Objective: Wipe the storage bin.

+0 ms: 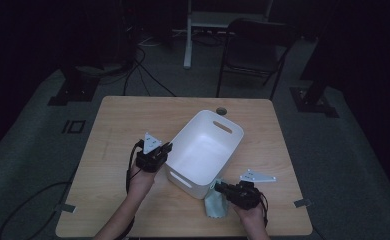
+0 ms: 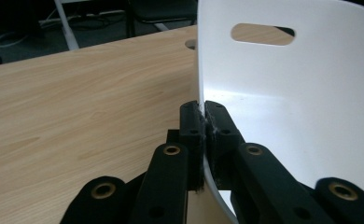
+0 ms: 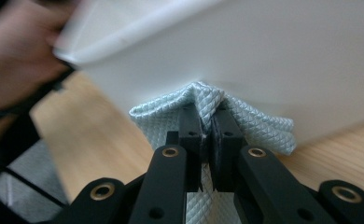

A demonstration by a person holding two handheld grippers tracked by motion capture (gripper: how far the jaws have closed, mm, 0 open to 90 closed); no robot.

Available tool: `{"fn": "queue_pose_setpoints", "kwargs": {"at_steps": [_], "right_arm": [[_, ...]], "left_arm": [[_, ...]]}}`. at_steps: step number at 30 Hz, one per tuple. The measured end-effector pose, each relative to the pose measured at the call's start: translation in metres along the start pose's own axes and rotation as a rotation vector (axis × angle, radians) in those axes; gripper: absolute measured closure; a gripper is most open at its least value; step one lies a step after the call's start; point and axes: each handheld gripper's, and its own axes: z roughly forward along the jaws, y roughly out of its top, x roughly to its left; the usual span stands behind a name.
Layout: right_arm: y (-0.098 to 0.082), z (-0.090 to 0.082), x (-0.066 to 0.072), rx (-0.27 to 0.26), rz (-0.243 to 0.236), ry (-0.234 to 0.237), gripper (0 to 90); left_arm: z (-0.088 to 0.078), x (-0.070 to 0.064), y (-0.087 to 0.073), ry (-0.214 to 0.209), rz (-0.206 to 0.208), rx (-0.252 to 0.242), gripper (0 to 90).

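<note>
A white plastic tub (image 1: 205,150) stands tilted on the wooden table (image 1: 113,125), with a slot handle in its far wall. My left gripper (image 1: 166,149) is shut on the tub's left rim (image 2: 199,70), one jaw inside the wall and one outside. A pale green waffle-weave cloth (image 1: 217,204) lies by the tub's near corner. My right gripper (image 1: 219,188) is shut on a bunched fold of that cloth (image 3: 203,105), right against the tub's outer wall (image 3: 273,65).
A black folding chair (image 1: 255,47) and a white stand (image 1: 188,35) are beyond the table's far edge. Cables run over the grey floor at left. A round hole (image 1: 221,110) sits in the tabletop behind the tub. The left hand (image 3: 17,51) shows blurred.
</note>
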Motion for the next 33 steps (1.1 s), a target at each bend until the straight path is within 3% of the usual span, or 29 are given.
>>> {"fn": "queue_pose_setpoints", "kwargs": {"at_steps": [6,9,15,22,31,33], "right_arm": [[0.005,-0.012,0.031,-0.063,-0.045,0.087,84.7],[0.004,-0.012,0.037,-0.071,-0.073,0.059,84.6],[0.000,-0.006,0.030,-0.050,-0.089,0.012,84.6],[-0.007,0.003,0.016,-0.012,-0.082,-0.039,84.8],[-0.019,0.019,-0.008,0.064,-0.026,-0.085,84.8],[-0.021,0.022,-0.014,0.075,0.006,-0.086,84.8]], "left_arm": [[0.000,-0.002,0.000,0.019,-0.001,-0.001,86.6],[0.000,-0.002,0.000,0.010,0.005,0.005,86.5],[0.000,0.001,0.001,-0.027,0.009,0.014,86.5],[0.000,0.001,0.001,-0.025,0.017,0.019,86.3],[0.000,0.001,0.001,-0.026,0.017,0.018,86.1],[0.000,0.001,0.001,-0.022,0.017,0.018,85.9]]}}
